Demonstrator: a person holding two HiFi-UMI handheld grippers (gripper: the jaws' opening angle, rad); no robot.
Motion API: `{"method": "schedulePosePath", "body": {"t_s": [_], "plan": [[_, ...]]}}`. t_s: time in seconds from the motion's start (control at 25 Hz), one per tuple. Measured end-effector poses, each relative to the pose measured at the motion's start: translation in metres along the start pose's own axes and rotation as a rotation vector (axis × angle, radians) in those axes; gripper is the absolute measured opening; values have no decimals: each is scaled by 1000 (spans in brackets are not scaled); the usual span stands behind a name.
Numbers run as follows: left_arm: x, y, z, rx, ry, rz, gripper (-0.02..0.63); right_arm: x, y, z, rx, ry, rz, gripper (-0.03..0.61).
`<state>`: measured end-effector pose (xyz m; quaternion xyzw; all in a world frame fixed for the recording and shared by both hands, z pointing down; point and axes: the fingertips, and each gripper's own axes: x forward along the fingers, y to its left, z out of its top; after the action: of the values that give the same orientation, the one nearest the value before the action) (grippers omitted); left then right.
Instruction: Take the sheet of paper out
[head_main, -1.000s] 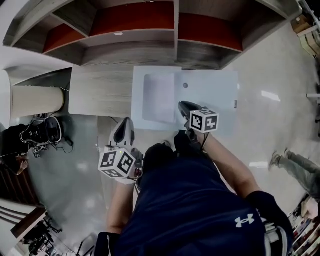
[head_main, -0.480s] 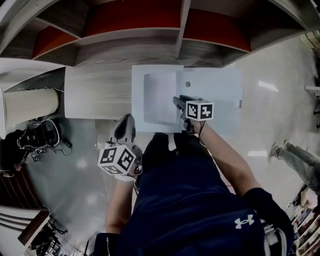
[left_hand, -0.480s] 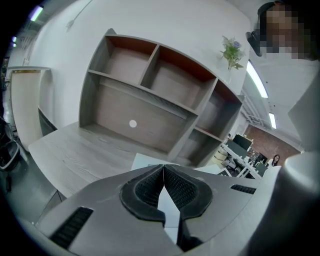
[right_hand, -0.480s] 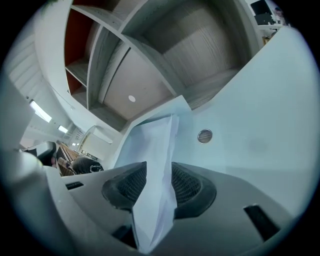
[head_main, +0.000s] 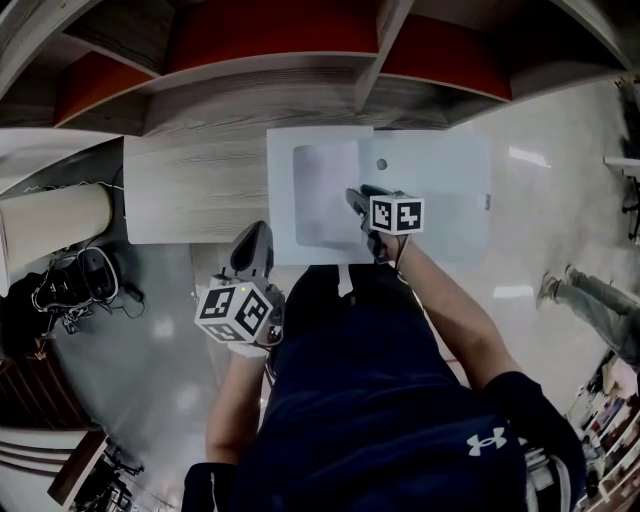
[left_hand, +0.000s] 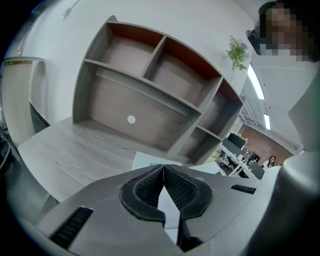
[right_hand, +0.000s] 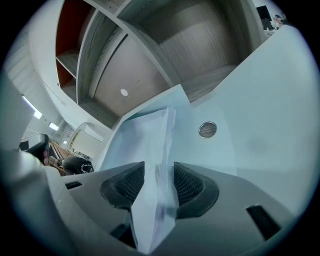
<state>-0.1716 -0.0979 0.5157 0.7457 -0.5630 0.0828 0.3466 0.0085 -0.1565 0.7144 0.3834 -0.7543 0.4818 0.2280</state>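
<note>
Right gripper (right_hand: 159, 182) is opening its jaws over the white folder (head_main: 440, 190), the raised edge of the sheet of paper (right_hand: 150, 145) standing loose between the pads, unpinched. The sheet is lying on the folder's left half. Left gripper (left_hand: 164, 187) is hanging clenched and empty, just off the folder's near left corner.

We take this for an office: a wood-grain desk (head_main: 200, 190) under an open shelf unit (left_hand: 150, 90) fills the upper frame, a glossy pale floor (head_main: 560, 190) lies at the right, and workstations with monitors (left_hand: 239, 150) show toward the left gripper view's right edge.
</note>
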Motion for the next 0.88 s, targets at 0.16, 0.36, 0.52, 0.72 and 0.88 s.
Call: {"method": "schedulePosePath", "body": {"t_s": [0.16,0.36,0.52,0.72,0.88], "plan": [[6,3,0,-9,7,-19,15,1,-1,-1,-5,20,-8,166],[12,0,-1,-22,17,-44,15,1,1,-4,-8,40,-9,161],[14,3,3,-28,11,-50,15,5,8,-7,-6,56,-2,158],[13,5,3,-38,14,-50,15,5,8,-7,18,66,15,126],[11,4,2,-88,24,-67,15,4,12,-8,66,79,77,87]]}}
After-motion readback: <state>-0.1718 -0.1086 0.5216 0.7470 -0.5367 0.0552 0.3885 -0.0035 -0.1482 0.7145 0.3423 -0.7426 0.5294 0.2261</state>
